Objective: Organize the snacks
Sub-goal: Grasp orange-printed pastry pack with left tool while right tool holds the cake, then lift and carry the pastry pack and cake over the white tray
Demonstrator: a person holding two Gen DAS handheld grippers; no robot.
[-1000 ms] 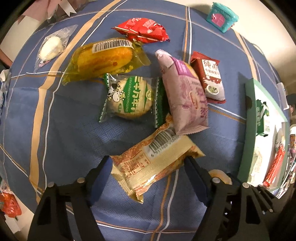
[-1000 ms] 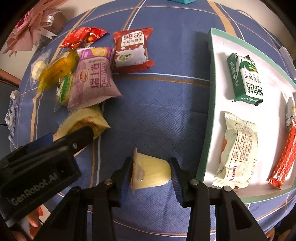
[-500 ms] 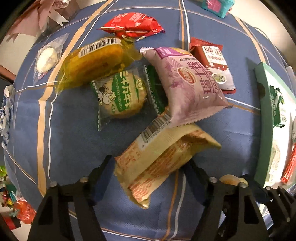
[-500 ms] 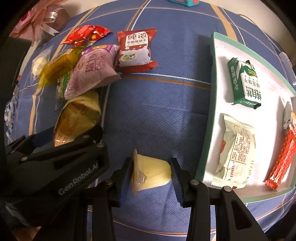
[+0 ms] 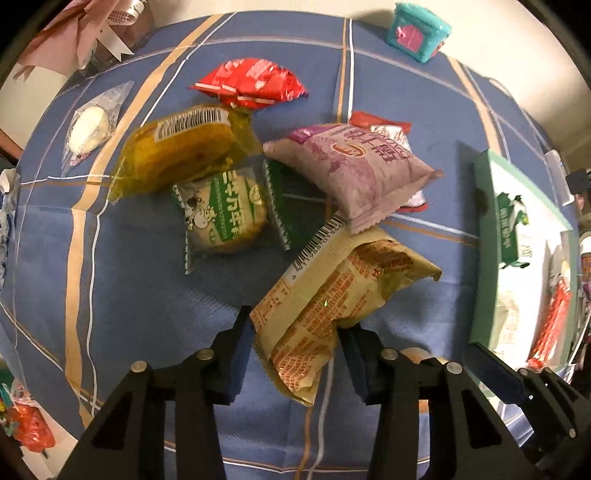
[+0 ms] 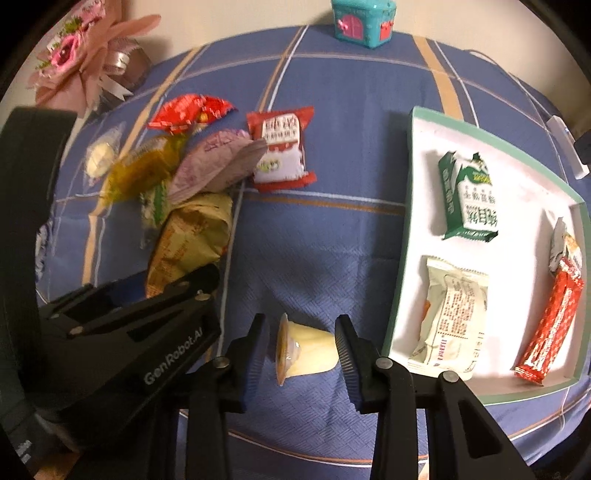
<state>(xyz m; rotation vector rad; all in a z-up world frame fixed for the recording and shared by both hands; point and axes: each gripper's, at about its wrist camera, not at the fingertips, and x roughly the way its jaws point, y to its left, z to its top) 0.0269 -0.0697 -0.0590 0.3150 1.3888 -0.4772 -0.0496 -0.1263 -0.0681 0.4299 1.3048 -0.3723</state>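
Observation:
My left gripper points straight down and its jaws are closing on a beige snack packet with orange print. The pads press its lower end and the packet tilts up off the blue cloth. My right gripper is shut on a small yellow jelly cup, which lies sideways between the fingers, just left of the white tray with a green rim. The tray holds a green-and-white packet, a white packet and a red stick pack.
Loose snacks lie beyond the left gripper: a purple packet, a green-and-white bun, a yellow cake, a red packet, a red-and-white packet and a clear-wrapped white sweet. A teal box and a pink bouquet stand at the back.
The left jaws have closed onto the beige packet and raised it, nudging the purple packet. The right gripper has risen a little with the jelly cup in it.

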